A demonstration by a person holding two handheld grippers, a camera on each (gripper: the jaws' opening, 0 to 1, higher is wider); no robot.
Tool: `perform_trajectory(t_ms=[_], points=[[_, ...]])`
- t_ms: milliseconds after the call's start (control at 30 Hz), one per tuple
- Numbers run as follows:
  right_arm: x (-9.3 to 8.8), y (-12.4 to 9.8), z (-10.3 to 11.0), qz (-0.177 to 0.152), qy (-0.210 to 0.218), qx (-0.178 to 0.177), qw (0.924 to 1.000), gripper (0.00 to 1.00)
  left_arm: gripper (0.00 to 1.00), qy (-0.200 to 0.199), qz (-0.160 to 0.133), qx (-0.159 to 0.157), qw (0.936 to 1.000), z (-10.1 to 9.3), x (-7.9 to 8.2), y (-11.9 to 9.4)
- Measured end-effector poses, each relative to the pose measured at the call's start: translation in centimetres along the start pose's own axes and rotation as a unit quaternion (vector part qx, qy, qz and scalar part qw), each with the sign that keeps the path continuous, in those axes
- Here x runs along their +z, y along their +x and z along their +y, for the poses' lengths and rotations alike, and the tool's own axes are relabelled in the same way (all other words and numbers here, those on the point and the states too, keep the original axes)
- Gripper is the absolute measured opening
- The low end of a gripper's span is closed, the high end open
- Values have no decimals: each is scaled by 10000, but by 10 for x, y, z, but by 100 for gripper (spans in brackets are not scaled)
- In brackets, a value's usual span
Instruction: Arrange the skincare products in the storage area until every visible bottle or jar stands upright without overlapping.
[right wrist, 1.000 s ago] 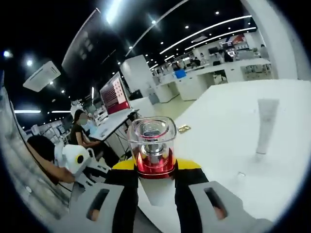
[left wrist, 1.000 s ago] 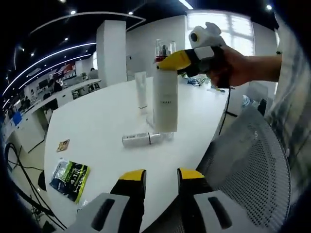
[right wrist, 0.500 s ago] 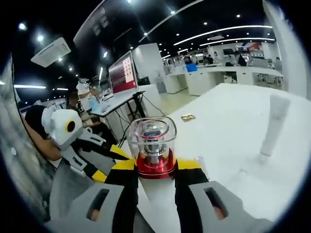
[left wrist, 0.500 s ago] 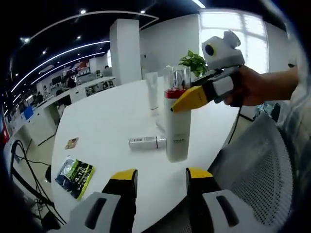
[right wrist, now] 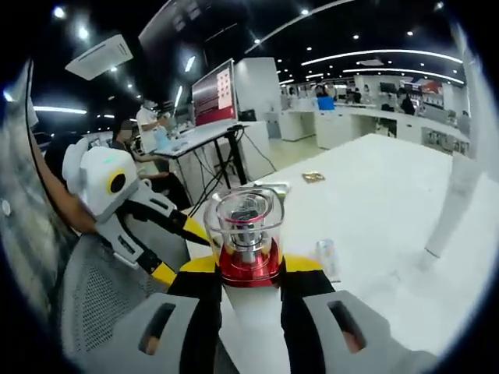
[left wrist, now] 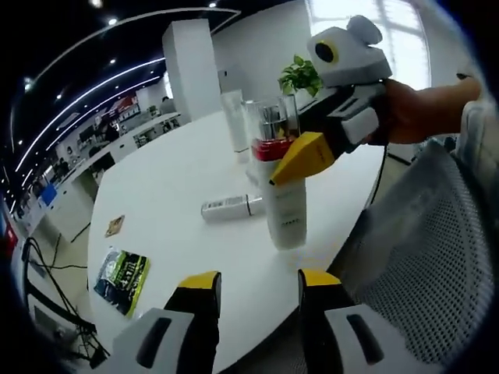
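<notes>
in the left gripper view your right gripper (left wrist: 300,158) sits at about 1 o'clock, its yellow jaws clamped on the neck of a tall white pump bottle (left wrist: 281,206) just under the red collar and clear cap. the bottle stands upright with its base on the round white table (left wrist: 168,187), close to the near edge. just beside it at 10 o'clock a small white bottle (left wrist: 228,206) lies on its side, and farther off at 12 o'clock a white tube (left wrist: 234,119) stands upright. a green-and-black packet (left wrist: 122,274) lies at 8 o'clock near the table edge, with a small card (left wrist: 115,225) beyond it. your left gripper (left wrist: 253,290) hangs at 6 o'clock, jaws parted and holding nothing, over the table edge beside a grey mesh chair (left wrist: 437,257).

in the right gripper view the pump bottle's clear cap (right wrist: 247,234) fills the centre between the closed yellow jaws, and your left gripper (right wrist: 168,273) shows at 9 o'clock.
</notes>
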State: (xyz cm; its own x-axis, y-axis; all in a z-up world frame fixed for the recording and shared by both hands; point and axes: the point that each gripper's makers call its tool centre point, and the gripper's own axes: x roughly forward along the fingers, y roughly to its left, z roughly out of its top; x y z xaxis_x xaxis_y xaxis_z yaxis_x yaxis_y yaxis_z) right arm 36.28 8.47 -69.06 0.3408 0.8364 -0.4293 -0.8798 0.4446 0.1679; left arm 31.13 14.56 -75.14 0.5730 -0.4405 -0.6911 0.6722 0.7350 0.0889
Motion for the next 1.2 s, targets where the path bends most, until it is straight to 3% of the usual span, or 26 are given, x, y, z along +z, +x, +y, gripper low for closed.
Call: perform_trajectory(t_ms=[133,400,800,1033,1200], points=[[-5,-15,-16,17,-5,-99,9999,26,40,-33,54,-31,10000,0,-2,0],[-24,-41,-28,145,-217,-191,9995,26,40,29,142,-72,9999,-3,-5,1],[-45,-48,-35,256,-457,-281,9982,26,37,138,196,-74,9997,-4,-7,2],[-45,-56,-47,139,-616,-250,9977,26,36,206,255,-47,9995,-4,-9,2],[-48,-62,-53,-115,-535,-118,9984,27,36,224,261,-29,9994,-3,-9,1]])
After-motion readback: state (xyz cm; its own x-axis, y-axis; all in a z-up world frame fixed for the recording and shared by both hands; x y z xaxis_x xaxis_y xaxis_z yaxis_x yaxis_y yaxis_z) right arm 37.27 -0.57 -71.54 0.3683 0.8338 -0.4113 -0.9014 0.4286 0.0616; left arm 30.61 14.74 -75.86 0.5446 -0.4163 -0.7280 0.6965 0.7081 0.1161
